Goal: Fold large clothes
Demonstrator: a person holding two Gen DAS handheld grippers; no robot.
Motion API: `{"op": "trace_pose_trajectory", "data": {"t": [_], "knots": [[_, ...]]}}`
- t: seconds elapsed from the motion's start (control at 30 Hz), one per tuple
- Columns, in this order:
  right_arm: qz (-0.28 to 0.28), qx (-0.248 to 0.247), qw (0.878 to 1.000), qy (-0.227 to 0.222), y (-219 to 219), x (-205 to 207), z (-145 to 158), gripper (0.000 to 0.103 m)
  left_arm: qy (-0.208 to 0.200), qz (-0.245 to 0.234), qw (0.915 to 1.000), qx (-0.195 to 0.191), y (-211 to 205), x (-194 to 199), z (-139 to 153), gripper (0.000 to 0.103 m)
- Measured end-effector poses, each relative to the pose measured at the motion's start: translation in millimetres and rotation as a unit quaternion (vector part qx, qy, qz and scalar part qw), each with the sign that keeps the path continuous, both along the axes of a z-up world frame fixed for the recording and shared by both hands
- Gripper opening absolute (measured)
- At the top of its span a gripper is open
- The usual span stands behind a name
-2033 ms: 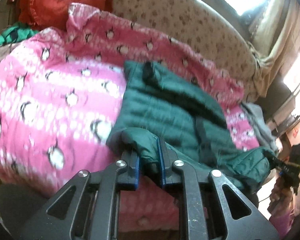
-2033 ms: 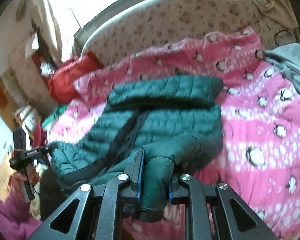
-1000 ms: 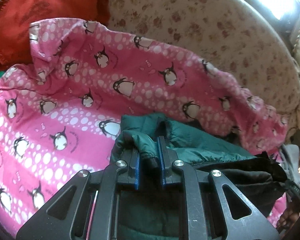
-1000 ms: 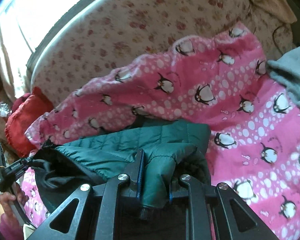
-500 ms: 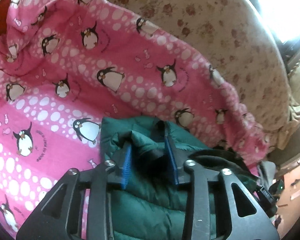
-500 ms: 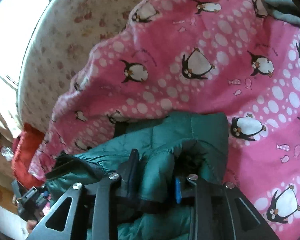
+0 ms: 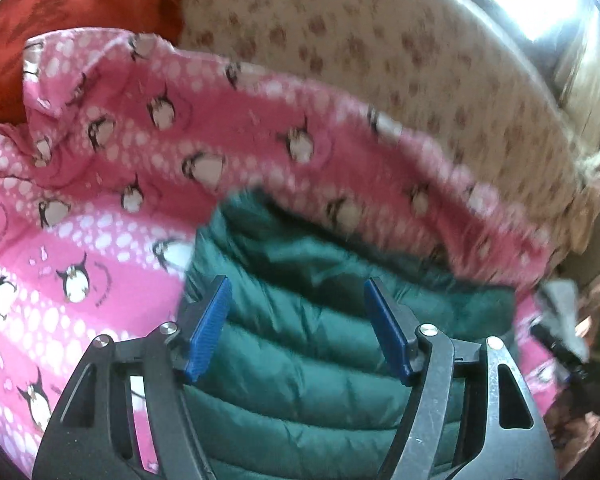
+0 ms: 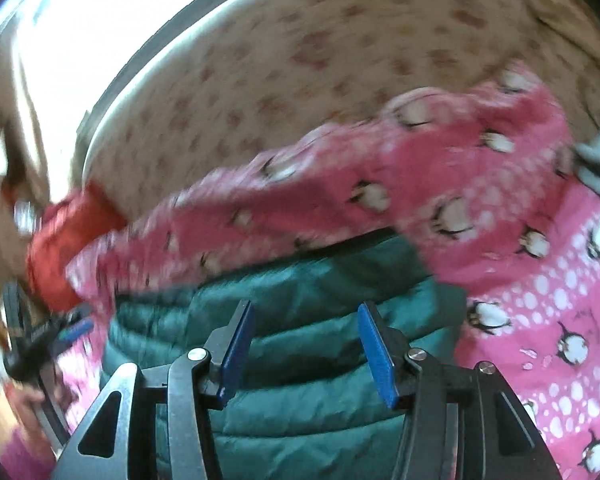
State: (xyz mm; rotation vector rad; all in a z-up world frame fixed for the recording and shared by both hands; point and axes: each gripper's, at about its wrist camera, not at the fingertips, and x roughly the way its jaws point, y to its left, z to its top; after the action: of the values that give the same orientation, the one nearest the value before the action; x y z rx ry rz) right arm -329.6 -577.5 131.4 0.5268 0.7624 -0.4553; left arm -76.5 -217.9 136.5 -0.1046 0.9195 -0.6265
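A dark green quilted puffer jacket (image 7: 308,344) lies folded on a pink penguin-print blanket (image 7: 100,208). My left gripper (image 7: 298,300) is open and empty just above the jacket's left part; its blue pads (image 7: 208,332) touch nothing. In the right wrist view the same jacket (image 8: 300,392) lies below my right gripper (image 8: 305,326), which is open and empty, blue pads (image 8: 374,352) spread wide. The right view is motion-blurred.
A beige floral sofa back (image 7: 380,52) curves behind the blanket. A red cushion (image 7: 60,8) sits at the far left. Grey cloth (image 8: 596,160) lies at the right edge. The other gripper shows at each view's edge (image 8: 32,344).
Both grippers carried the jacket's lower edge up and over toward the collar, then opened and let go. The jacket now lies folded and both grippers have pulled back slightly.
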Motion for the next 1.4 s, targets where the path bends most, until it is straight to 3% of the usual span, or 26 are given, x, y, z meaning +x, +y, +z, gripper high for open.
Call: {"op": "trace_pose_trajectory", "data": {"t": [0.17,0.3,0.4,0.57,0.7,0.83,1.1,1.27,1.4], "knots": [[0.086,-0.07,0.989,0.093,33.5,52.9,-32.2,0.051,-0.021,-0.002,0.9962,0.084,-29.2,-2.8,-25.9,0.069],[0.075,-0.132,0.975,0.162,26.5,77.6,-57.1,0.051,-0.038,0.004,0.9928,0.113,-44.0,12.0,-35.3,0.069],[0.043,-0.11,0.974,0.193,-0.8,82.5,-79.3,0.051,-0.037,0.007,0.9926,0.115,-51.9,24.7,-40.4,0.07],[-0.004,-0.046,0.985,0.166,-33.3,71.9,-108.6,0.051,-0.045,0.005,0.9924,0.115,-64.5,33.3,-49.6,0.075],[-0.015,-0.039,0.988,0.151,-38.4,65.3,-115.7,0.051,-0.051,0.006,0.9923,0.113,-65.2,31.5,-52.3,0.075],[-0.014,-0.038,0.989,0.143,-32.6,61.1,-102.1,0.051,-0.049,0.003,0.9929,0.108,-61.2,29.7,-50.6,0.075],[-0.026,-0.021,0.997,0.073,-7.0,12.9,-50.4,0.052,-0.073,0.002,0.9922,0.102,-43.8,11.7,-31.5,0.075],[-0.025,-0.046,0.996,0.073,6.9,-9.4,-36.6,0.052,-0.083,0.005,0.9919,0.097,-31.4,1.0,-24.5,0.075],[-0.043,-0.041,0.994,0.09,2.4,-9.8,-49.8,0.052,-0.082,0.005,0.9913,0.103,-25.6,-5.6,-24.7,0.075]]}}
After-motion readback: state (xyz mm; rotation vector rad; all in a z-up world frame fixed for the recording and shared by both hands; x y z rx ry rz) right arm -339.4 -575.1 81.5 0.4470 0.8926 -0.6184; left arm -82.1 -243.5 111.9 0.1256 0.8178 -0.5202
